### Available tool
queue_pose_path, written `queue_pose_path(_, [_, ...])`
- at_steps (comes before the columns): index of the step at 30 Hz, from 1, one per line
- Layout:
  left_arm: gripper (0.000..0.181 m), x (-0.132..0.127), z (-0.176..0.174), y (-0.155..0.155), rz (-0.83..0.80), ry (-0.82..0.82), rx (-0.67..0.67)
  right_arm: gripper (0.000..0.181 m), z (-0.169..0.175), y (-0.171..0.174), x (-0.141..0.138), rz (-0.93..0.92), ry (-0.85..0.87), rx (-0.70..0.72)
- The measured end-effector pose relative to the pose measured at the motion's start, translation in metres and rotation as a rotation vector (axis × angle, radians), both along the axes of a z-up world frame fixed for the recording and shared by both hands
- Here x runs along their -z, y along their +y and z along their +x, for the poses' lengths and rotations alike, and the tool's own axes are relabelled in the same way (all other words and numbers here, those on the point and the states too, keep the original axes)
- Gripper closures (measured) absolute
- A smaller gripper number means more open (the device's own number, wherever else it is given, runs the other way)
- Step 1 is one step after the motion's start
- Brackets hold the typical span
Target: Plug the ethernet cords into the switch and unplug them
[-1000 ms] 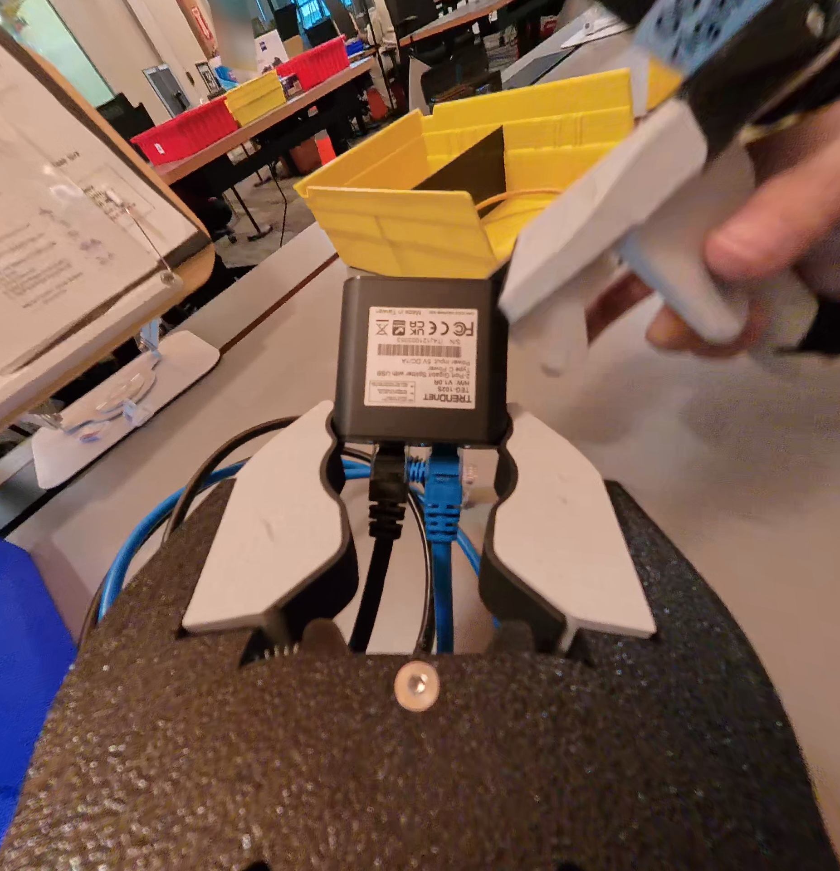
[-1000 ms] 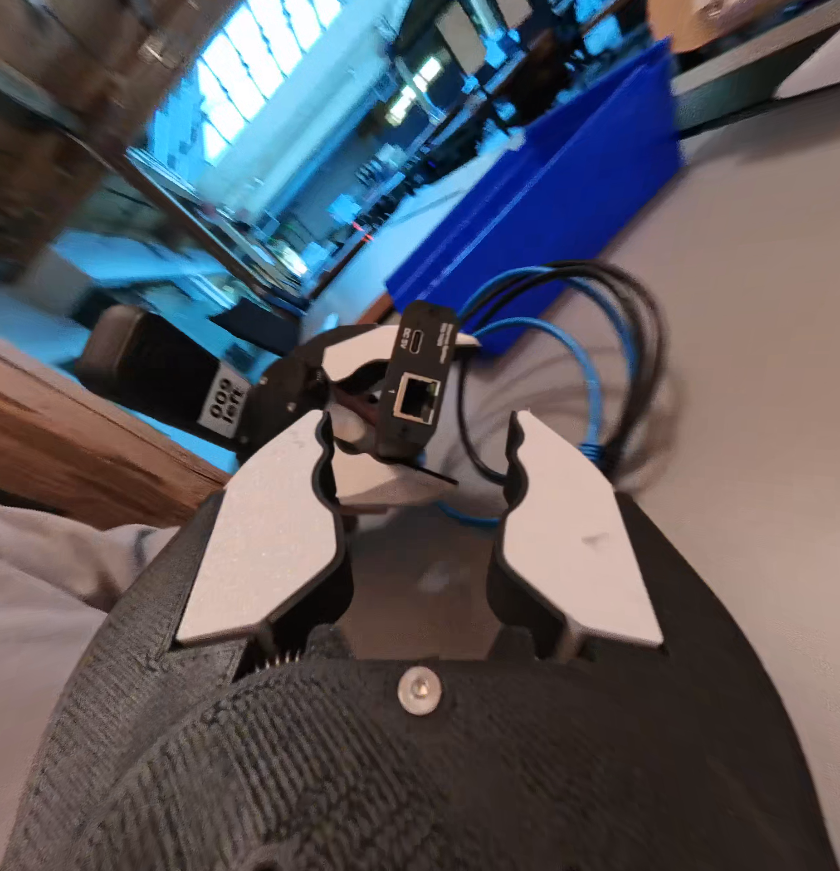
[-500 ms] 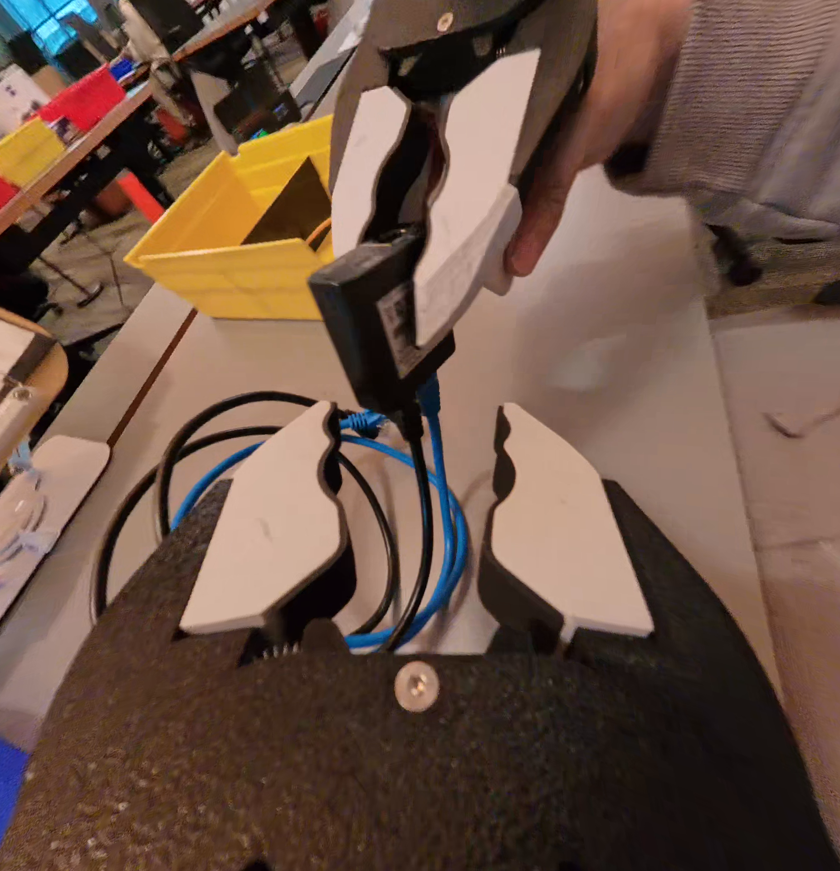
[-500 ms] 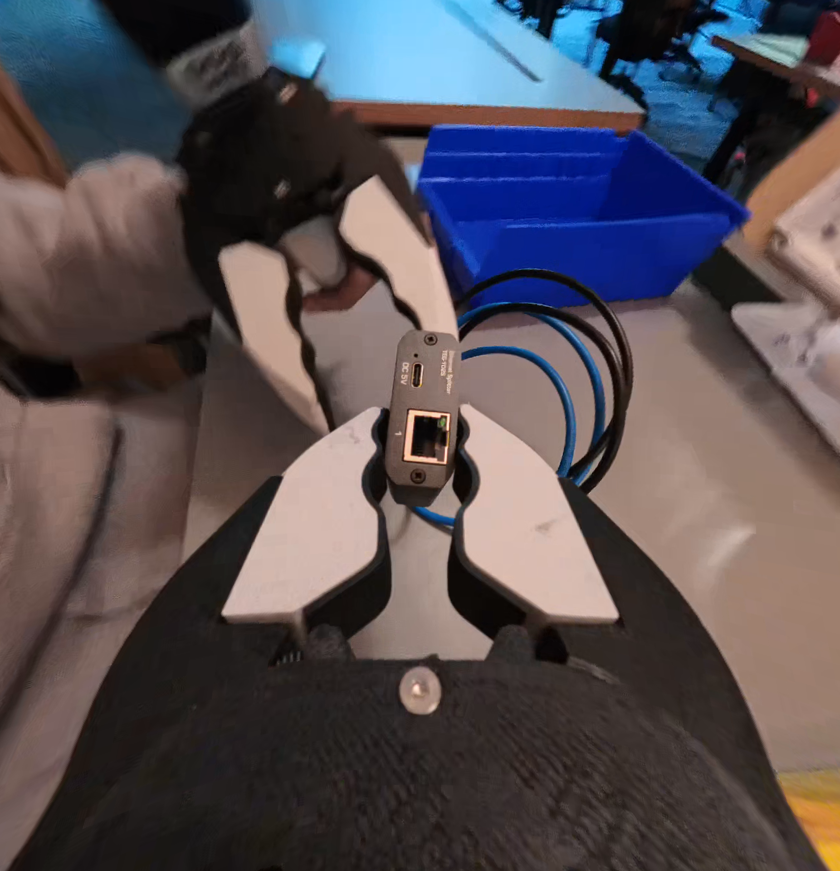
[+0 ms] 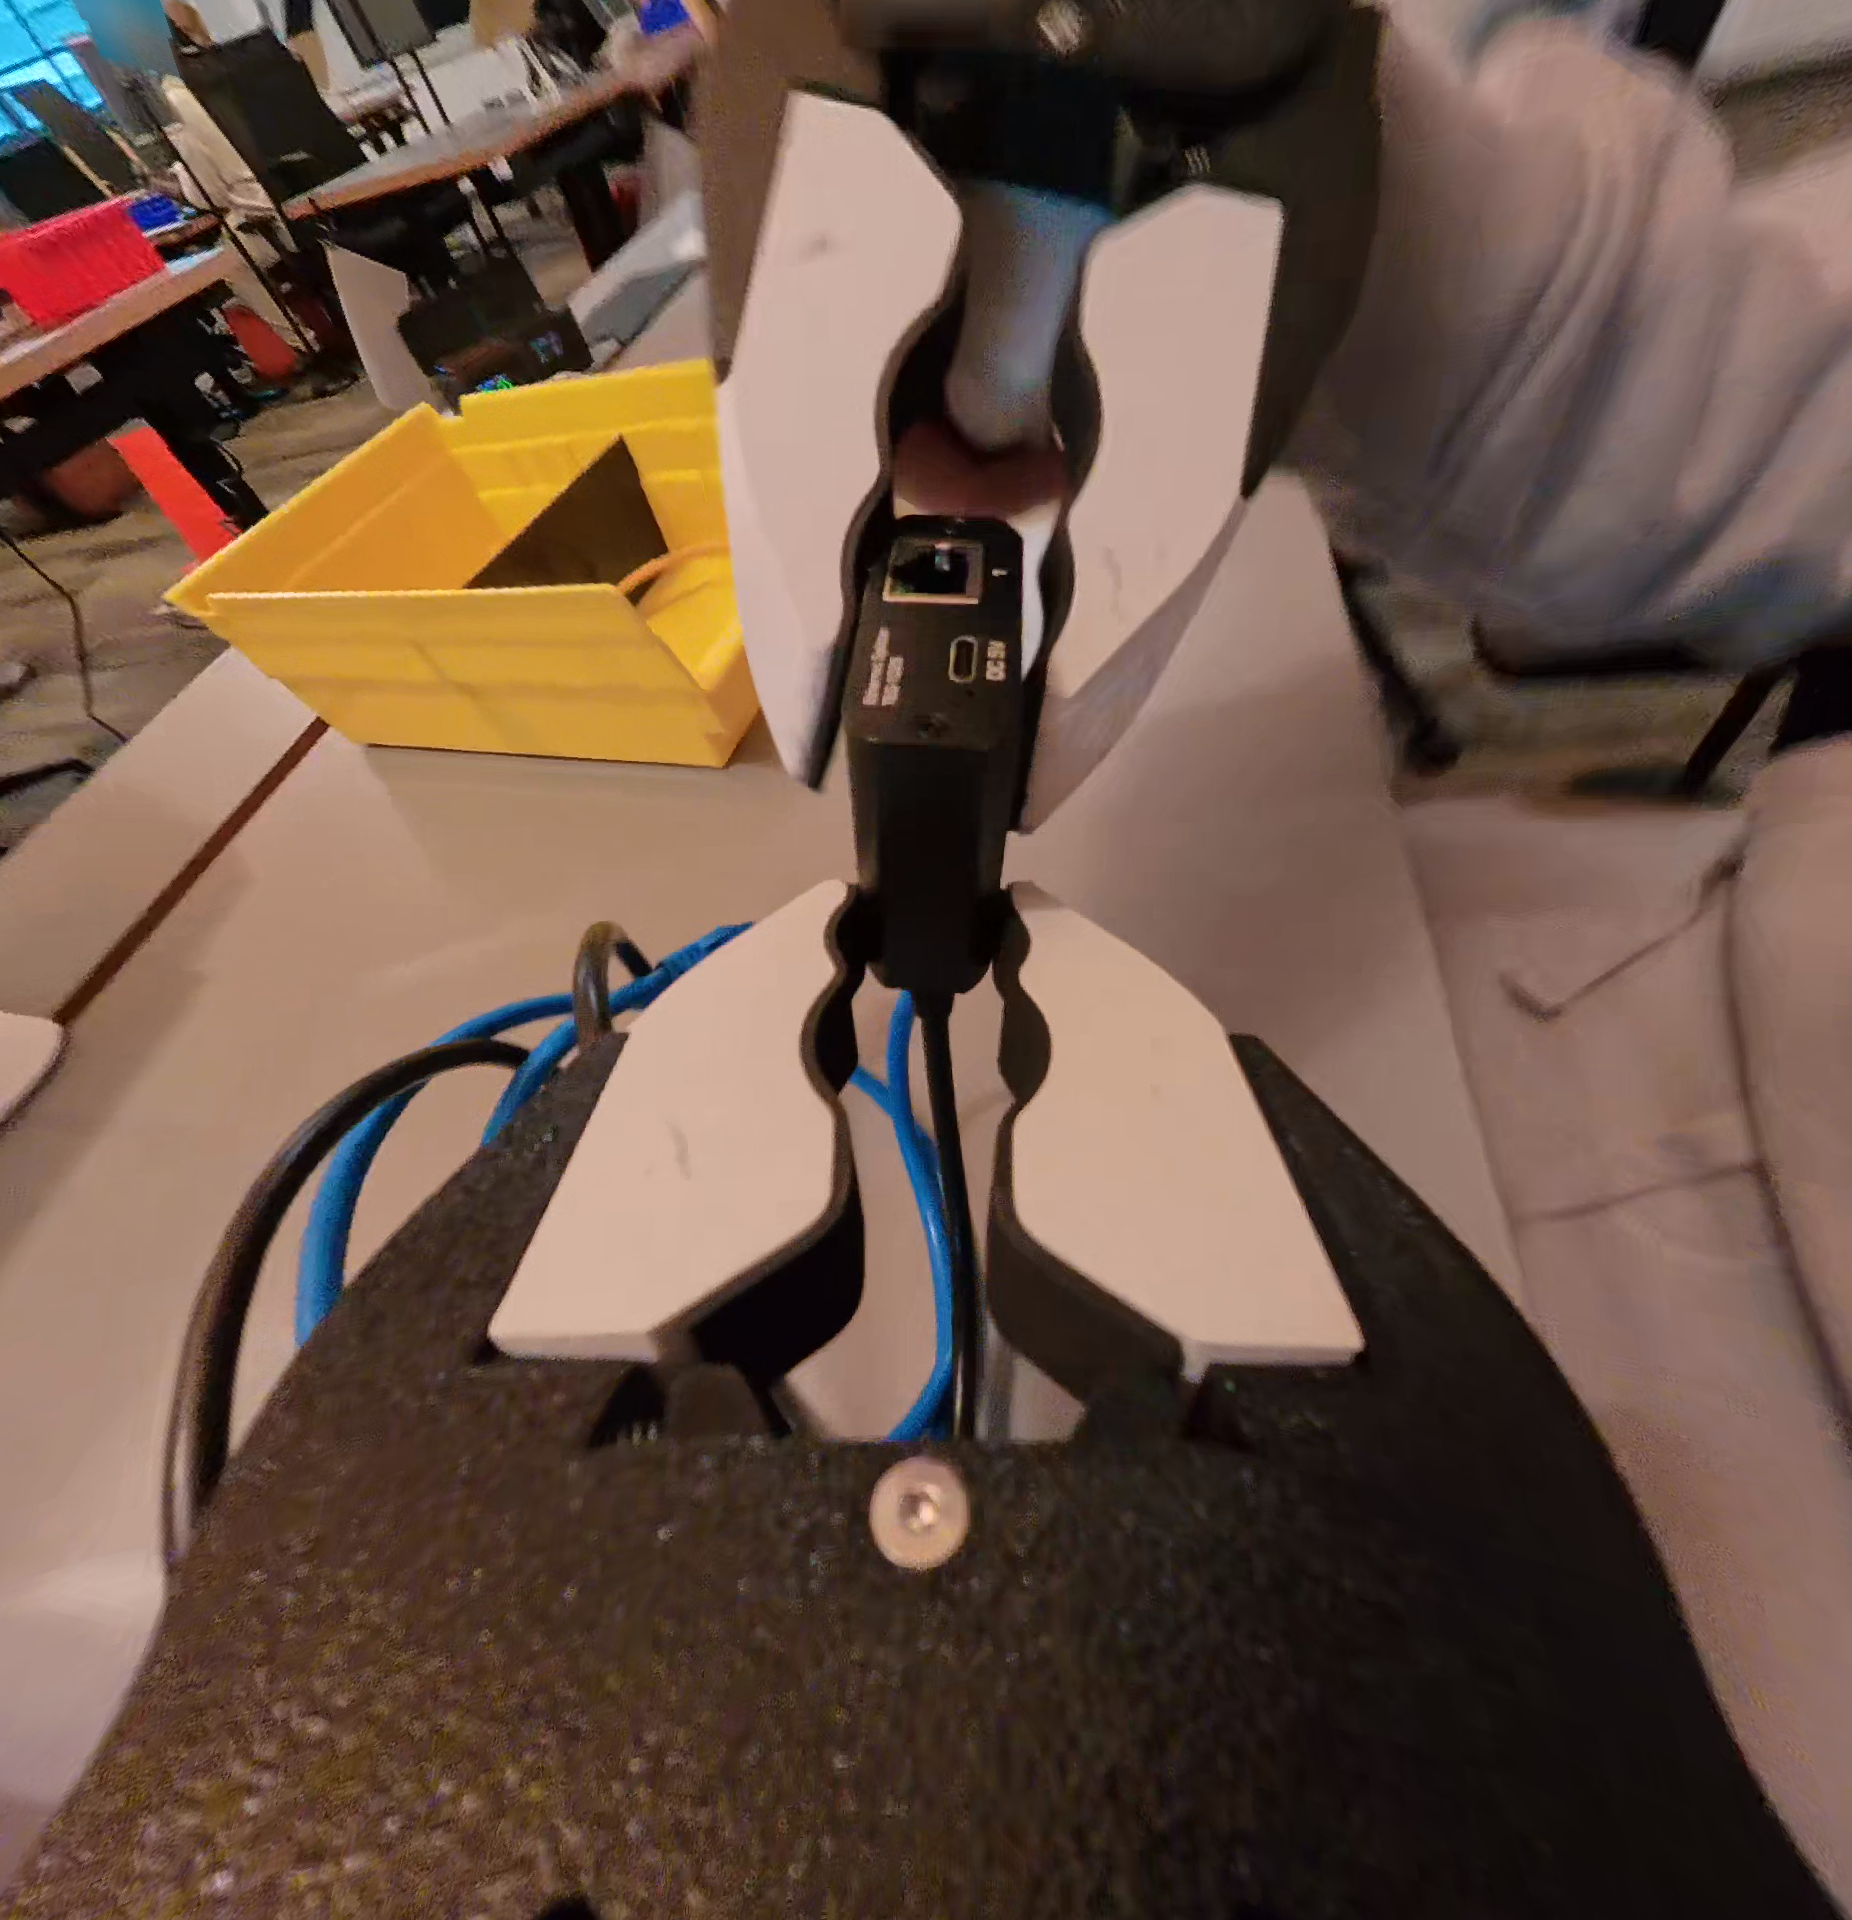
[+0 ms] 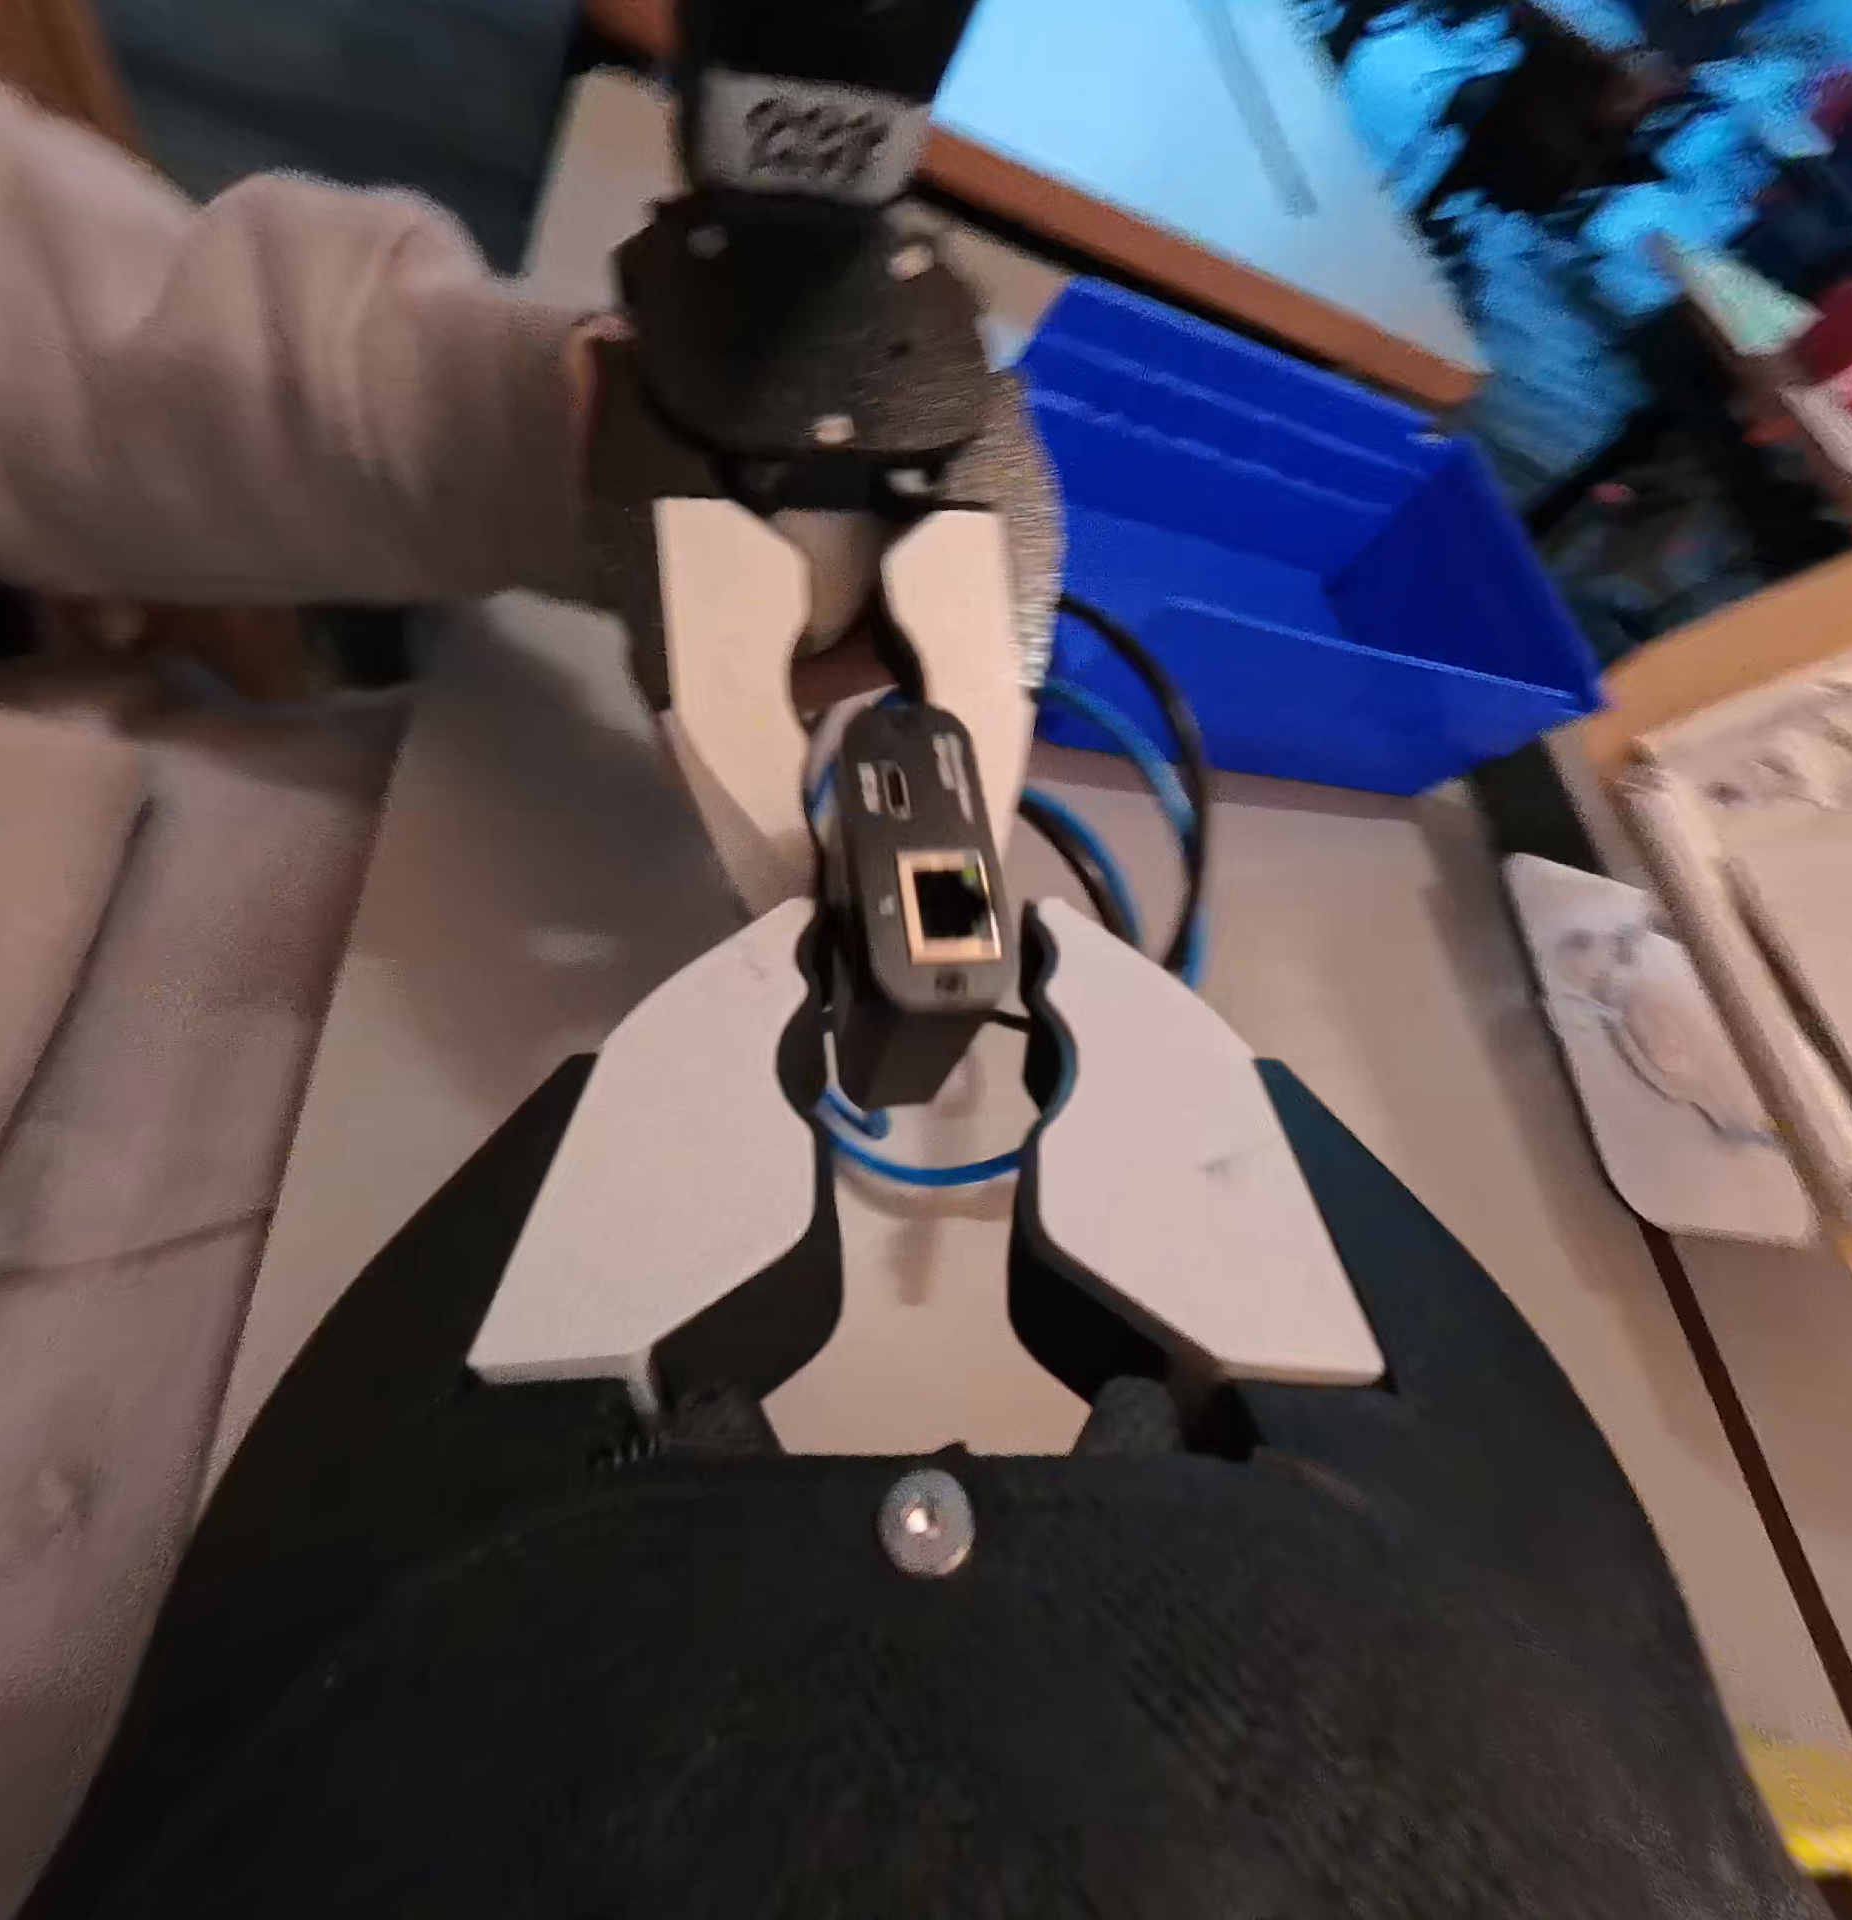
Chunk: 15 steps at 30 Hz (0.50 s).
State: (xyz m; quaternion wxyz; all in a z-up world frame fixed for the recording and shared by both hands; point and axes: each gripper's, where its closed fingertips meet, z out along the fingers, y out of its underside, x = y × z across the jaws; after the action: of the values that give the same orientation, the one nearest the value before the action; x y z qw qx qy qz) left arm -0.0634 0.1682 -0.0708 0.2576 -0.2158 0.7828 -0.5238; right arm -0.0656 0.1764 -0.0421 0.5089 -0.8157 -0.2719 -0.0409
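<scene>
The black switch point(image 5: 937, 727) hangs in the air between both grippers. My left gripper point(image 5: 927, 935) is shut on its near, lower end. My right gripper point(image 5: 943, 623) comes down from above and is shut on the far end, where an empty port faces the left wrist view. In the right wrist view the switch point(image 6: 932, 914) sits between my right gripper's fingertips point(image 6: 922, 966), and the left gripper point(image 6: 849, 717) holds its far end. A black cord point(image 5: 948, 1143) and a blue cord point(image 5: 402, 1122) run from the switch's lower end and loop on the table.
A yellow bin point(image 5: 465, 665) stands on the grey table point(image 5: 434, 852) beyond the cords in the left wrist view. A blue bin point(image 6: 1265, 582) stands behind the left gripper in the right wrist view. A paper stand point(image 6: 1680, 1018) is at the right. A person's sleeve point(image 6: 226, 395) reaches in. Left and right tips are no more than a few centimetres apart.
My left gripper was open below the switch half a second ago and has now closed on its lower end. My right gripper keeps its hold and has turned the switch.
</scene>
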Motion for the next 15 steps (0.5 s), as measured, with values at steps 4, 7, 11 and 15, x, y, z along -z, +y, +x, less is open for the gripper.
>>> queue_pose_path(4, [0.158, -0.030, 0.017, 0.022, -0.414, 0.035, -0.114, 0.124, 0.029, 0.007, -0.017, 0.236, 0.146, 0.263])
queue_pose_path(7, [0.159, -0.044, 0.027, 0.039, -0.646, 0.066, -0.211, 0.111, 0.038, 0.017, -0.012, 0.369, 0.210, 0.431])
queue_pose_path(11, [0.158, -0.042, 0.035, 0.042, -0.869, 0.188, -0.267, 0.098, 0.042, 0.032, 0.002, 0.393, 0.006, 0.545])
queue_pose_path(15, [0.158, -0.033, 0.037, 0.030, -0.925, 0.275, -0.238, 0.093, 0.055, 0.038, -0.004, 0.431, -0.237, 0.619])
